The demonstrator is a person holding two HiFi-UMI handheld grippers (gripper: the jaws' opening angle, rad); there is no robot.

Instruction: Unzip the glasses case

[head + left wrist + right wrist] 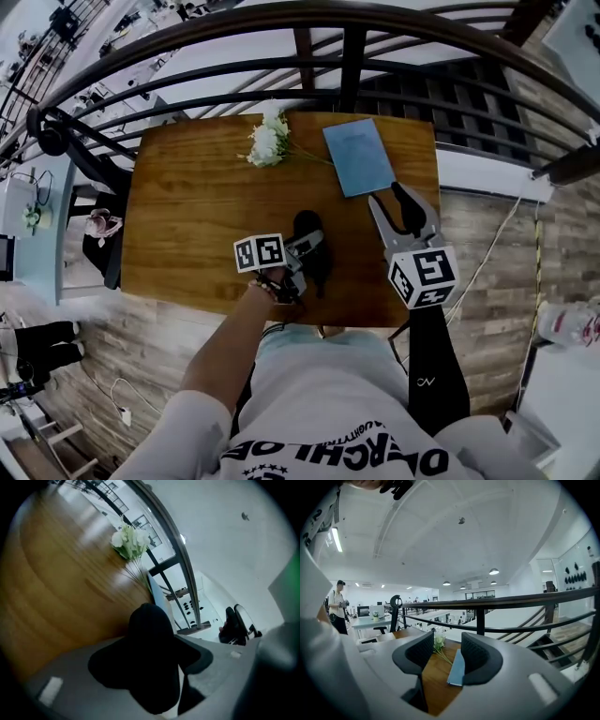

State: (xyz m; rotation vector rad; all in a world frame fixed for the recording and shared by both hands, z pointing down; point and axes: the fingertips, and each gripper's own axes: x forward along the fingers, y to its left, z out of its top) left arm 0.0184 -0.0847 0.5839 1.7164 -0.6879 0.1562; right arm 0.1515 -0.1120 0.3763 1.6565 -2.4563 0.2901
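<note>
While the left gripper (pixel 302 253) has its jaws clamped on the glasses case (pixel 307 227), the black shell fills the gap between them in the left gripper view (pixel 150 658). In the head view the case is over the near edge of the table (pixel 187 216), at about 6 o'clock from the table's middle. I cannot tell whether it rests on the wood. The flowers (pixel 269 141) lie at 12 o'clock and the blue book (pixel 358 157) at about 1 o'clock, both well apart from it.

My right gripper (pixel 389 202) hovers at 3 o'clock of the case. Its jaws stand partly apart with nothing between them, only table and book showing through the gap (pixel 447 651).

I judge the case to be light and fairly stiff, probably with a smooth skin that could slip or twist in the jaws when the zip is pulled. Holding it across the body, as the left does, seems right. No view shows me the zip or its pull, so it has to be found first. The pull is likely small and flat, so I would pinch it with the right fingertips and draw along the seam.
</note>
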